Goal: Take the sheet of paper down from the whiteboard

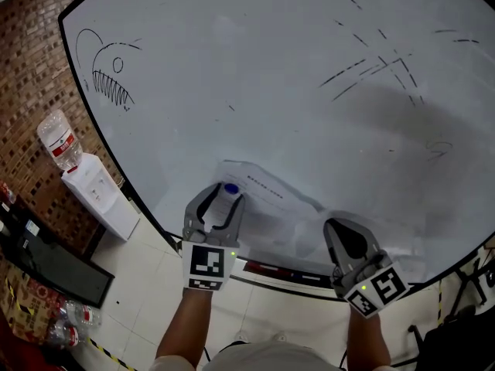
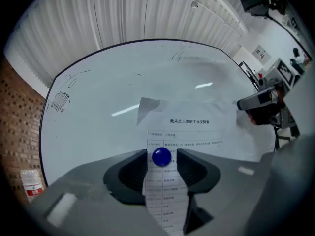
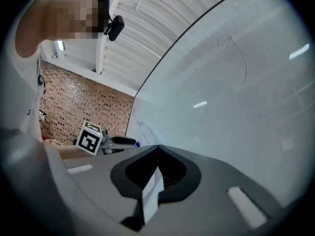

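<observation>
A printed sheet of paper [image 1: 272, 197] lies against the whiteboard [image 1: 271, 76], low and near the middle. A round blue magnet [image 1: 230, 188] sits on its left part. My left gripper [image 1: 224, 193] is open, its jaws standing on either side of the magnet without pressing it. In the left gripper view the magnet [image 2: 162, 157] sits on the paper [image 2: 194, 132] between the jaws of the left gripper [image 2: 162, 154]. My right gripper [image 1: 338, 226] is shut on the sheet's right edge. A strip of paper [image 3: 151, 193] shows between the closed jaws of the right gripper [image 3: 157, 147].
A water dispenser [image 1: 99, 195] with a bottle [image 1: 59, 139] stands left of the board by a brick wall [image 1: 31, 45]. Bottles [image 1: 68, 321] lie on the tiled floor. A tray rail [image 1: 271, 270] runs under the board. Marker scribbles [image 1: 108, 72] cover parts of it.
</observation>
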A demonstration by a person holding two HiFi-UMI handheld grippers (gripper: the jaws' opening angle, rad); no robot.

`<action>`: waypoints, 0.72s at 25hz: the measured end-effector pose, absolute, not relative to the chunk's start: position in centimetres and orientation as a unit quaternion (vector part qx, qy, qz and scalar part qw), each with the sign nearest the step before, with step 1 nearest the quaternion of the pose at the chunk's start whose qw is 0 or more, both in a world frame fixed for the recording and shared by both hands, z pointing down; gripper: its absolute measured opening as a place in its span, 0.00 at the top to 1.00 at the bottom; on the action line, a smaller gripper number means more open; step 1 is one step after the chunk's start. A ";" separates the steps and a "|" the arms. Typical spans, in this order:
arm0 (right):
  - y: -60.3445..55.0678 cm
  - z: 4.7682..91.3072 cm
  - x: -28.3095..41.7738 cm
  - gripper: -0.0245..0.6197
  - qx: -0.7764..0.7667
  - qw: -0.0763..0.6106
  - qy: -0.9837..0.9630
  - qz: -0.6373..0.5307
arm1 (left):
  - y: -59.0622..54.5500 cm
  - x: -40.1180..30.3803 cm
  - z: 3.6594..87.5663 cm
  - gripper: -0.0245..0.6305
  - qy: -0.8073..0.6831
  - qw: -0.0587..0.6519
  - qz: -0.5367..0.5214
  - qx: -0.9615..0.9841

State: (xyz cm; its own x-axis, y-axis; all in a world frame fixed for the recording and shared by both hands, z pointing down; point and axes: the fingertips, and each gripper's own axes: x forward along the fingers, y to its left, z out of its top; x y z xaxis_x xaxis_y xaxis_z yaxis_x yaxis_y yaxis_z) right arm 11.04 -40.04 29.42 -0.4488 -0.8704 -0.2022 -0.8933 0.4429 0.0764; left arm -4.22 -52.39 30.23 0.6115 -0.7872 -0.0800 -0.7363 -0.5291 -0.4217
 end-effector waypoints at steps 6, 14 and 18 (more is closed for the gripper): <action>-40.0 29.9 10.8 0.95 -0.529 0.063 0.843 0.080 | -52.9 -4.0 30.7 0.71 0.432 0.199 -0.057 -0.878; -40.2 30.5 11.2 0.95 -0.542 0.064 0.835 0.076 | -52.9 -4.1 30.5 0.77 0.425 0.183 -0.031 -0.886; -40.4 30.5 10.7 0.82 -0.536 0.061 0.838 0.085 | -52.9 -4.2 30.5 0.77 0.415 0.169 -0.022 -0.894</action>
State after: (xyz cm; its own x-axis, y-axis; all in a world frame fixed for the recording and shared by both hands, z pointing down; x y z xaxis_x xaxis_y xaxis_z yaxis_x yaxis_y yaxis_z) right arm 10.73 -40.45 30.46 -0.4178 -0.8877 -0.1933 -0.9085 0.4108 0.0769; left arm -4.21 -52.95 30.49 0.6541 -0.7496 -0.1007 -0.7345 -0.5978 -0.3212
